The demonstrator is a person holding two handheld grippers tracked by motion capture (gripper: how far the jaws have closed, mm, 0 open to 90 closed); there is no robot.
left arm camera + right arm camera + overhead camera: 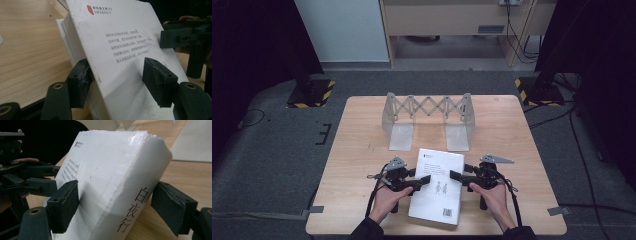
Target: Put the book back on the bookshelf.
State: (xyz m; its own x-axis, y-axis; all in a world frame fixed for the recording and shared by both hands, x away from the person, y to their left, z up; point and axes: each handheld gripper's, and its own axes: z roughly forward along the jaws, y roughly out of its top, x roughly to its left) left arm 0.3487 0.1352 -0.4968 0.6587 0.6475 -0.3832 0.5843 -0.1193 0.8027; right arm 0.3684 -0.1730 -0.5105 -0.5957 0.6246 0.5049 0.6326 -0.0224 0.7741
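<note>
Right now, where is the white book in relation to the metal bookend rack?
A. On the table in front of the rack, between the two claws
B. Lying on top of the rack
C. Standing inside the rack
A: the white book is on the table before the rack, with the left claw and right claw at its sides.

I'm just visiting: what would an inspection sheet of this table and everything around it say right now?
Surface: wooden table, bare apart from the items below.
Job's things: white book near the front edge, back cover up; expanding metal bookend rack behind it.
Clutter: nothing seen.
Grippers: left gripper straddles the book's page edge; right gripper straddles its spine side; pads look close, contact uncertain.
Cables: one trails from each gripper; more on the floor.
Surroundings: grey carpet, stand bases with yellow-black stripes, wooden furniture behind.
</note>
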